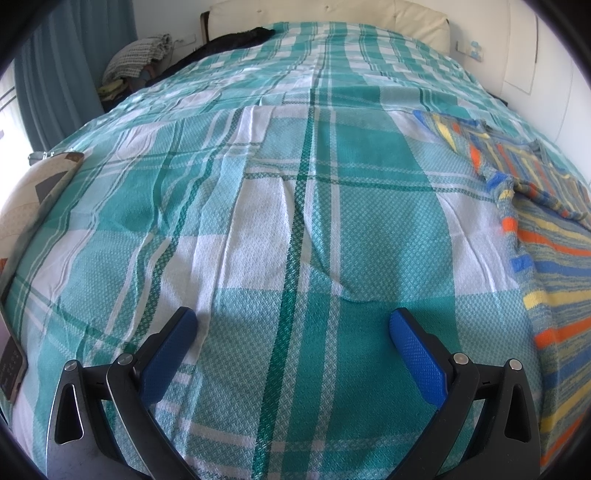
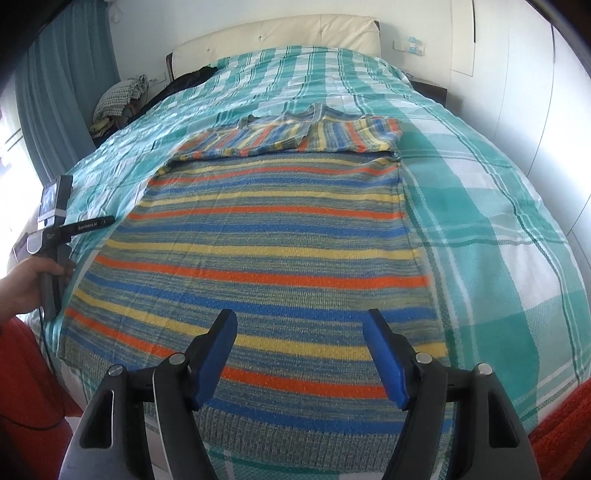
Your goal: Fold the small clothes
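Note:
A striped knit sweater (image 2: 266,236) in blue, orange, yellow and grey lies flat on the bed, its sleeves folded across the chest at the far end. My right gripper (image 2: 300,325) hovers open over the sweater's near hem, with nothing between its blue pads. In the left wrist view the same sweater (image 1: 546,221) lies along the right edge. My left gripper (image 1: 291,325) stands open over bare bedspread, to the left of the sweater. In the right wrist view a hand holds the left gripper's handle (image 2: 55,236) at the far left.
A teal and white plaid bedspread (image 1: 258,184) covers the bed. A cream headboard (image 2: 277,33) stands at the far end, with dark clothing (image 1: 236,40) near it and a pile of laundry (image 2: 118,96) by the blue curtain. A patterned cushion (image 1: 26,199) lies at the left.

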Motion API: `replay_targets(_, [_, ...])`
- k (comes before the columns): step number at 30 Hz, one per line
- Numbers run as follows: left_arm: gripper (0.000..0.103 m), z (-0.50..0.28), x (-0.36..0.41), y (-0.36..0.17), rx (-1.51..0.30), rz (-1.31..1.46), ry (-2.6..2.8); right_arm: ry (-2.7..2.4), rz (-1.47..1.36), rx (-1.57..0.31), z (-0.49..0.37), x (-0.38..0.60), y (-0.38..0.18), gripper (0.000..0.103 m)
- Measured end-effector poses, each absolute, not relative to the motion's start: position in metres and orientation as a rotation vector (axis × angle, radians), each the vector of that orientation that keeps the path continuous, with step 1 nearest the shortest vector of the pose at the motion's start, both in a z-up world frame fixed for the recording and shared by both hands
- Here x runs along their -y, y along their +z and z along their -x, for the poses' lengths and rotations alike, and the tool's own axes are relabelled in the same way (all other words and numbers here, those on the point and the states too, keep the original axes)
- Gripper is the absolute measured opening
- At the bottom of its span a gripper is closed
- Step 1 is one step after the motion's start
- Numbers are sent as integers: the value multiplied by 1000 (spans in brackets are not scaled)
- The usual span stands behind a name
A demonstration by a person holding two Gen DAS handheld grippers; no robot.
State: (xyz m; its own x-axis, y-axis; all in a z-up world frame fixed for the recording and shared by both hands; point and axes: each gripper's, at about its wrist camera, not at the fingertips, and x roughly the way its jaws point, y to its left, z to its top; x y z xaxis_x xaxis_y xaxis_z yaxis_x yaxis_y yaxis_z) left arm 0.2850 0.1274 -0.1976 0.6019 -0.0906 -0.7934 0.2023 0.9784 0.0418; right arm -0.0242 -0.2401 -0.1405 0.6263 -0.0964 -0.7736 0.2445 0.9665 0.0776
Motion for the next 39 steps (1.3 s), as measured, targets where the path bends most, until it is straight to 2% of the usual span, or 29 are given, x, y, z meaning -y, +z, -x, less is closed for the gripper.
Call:
replay_targets(7, [102, -286, -131, -190, -938, -106, -163, -186, -236, -849, 34, 254, -139, 70])
replay_targets(10, [102, -273, -138, -177, -952, -14, -139, -207, -282, -832, 42, 268, -136, 70])
replay_targets(19, [102, -176, -130, -123, -1014, 125, -359, -275, -388, -814, 52, 326, -107, 73])
replay_targets(24, [102, -122, -113, -132, -1121, 107, -502, -246, -388, -992, 54, 362, -96, 76])
replay_targets(26, [101, -105, -98, -138, -1143, 45, -556, -212, -435, -1118, 62, 367, -110, 76])
replay_targets(30, [97, -94, -82, -153, -1176, -19, -561, -108, -527, -1242, 76, 356, -141, 76])
replay_targets(31, [88, -95, -80, -159, -1204, -11, -560, -98, -524, -1258, 76, 352, -148, 76])
replay_targets(32, [71, -95, -78, -165, -1240, -5, -564, -99, -511, -1273, 76, 347, -154, 76])
replay_targets(34, [63, -91, -70, -170, -1269, -54, -563, -104, -502, -1298, 71, 339, -165, 76])
replay_targets(36, [46, -90, -65, -173, -1269, -100, -558, -52, -502, -1309, 65, 330, -173, 68])
replay_targets(37, [12, -91, -64, -174, -1279, -94, -559, -37, -493, -1325, 63, 327, -177, 40])
replay_targets(38, [6, -94, -67, -175, -1297, -51, -571, -33, -488, -1339, 61, 325, -181, 5])
replay_targets(39, [5, -97, -70, -173, -1309, -12, -575, -36, -509, -1337, 61, 327, -183, 6])
